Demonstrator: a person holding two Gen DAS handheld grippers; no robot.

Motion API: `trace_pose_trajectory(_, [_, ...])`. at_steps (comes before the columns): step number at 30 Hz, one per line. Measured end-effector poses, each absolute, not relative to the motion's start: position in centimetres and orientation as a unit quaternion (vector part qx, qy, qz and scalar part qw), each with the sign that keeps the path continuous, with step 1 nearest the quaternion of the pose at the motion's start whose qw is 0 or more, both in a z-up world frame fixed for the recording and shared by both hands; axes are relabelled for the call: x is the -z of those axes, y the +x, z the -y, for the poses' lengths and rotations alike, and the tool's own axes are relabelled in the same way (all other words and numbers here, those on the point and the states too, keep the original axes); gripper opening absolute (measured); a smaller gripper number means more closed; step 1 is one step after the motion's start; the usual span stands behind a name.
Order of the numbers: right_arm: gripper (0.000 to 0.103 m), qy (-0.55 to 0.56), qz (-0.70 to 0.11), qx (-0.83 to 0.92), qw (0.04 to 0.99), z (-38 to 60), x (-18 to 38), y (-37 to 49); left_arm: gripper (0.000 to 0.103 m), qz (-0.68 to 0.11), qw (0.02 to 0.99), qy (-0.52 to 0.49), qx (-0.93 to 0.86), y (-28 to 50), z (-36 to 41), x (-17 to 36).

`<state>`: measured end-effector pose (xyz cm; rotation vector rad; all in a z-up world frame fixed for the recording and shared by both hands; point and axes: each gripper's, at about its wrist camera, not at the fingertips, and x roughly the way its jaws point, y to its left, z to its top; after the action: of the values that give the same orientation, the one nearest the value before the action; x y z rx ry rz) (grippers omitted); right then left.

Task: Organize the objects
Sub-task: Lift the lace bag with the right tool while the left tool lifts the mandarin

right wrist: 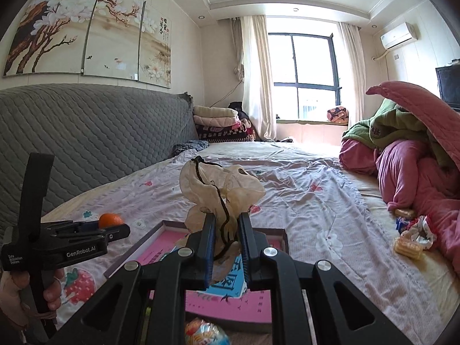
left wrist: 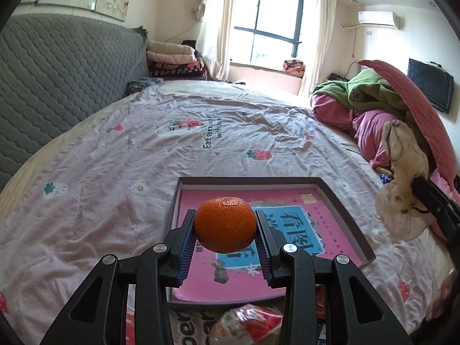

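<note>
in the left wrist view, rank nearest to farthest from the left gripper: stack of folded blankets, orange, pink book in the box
1. orange, clamped in the left gripper
2. pink book, just below and beyond, in the box
3. stack of folded blankets, far corner by the window

Left wrist view: close behind its tool (left wrist: 225, 227), facing across the bed (left wrist: 120, 155) toward the window (left wrist: 270, 26).
Right wrist view: likewise, tilted less downward.
Shared: bed, window, tray (right wrist: 280, 237).
</note>
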<state>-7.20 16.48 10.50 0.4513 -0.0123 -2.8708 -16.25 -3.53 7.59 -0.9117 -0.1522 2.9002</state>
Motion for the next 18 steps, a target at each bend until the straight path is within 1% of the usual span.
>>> trace_pose_trajectory(8, [0.016, 0.157, -0.005, 0.98, 0.121, -15.4, -10.6, -9.4, 0.04, 0.069, 0.05, -0.305, -0.949, -18.2, 4.8, -7.6])
trace_pose_trajectory(18, [0.016, 0.171, 0.0, 0.977, 0.129, -14.8, -9.9, -11.6, 0.04, 0.058, 0.048, -0.32, -0.944, -20.8, 4.1, -7.0])
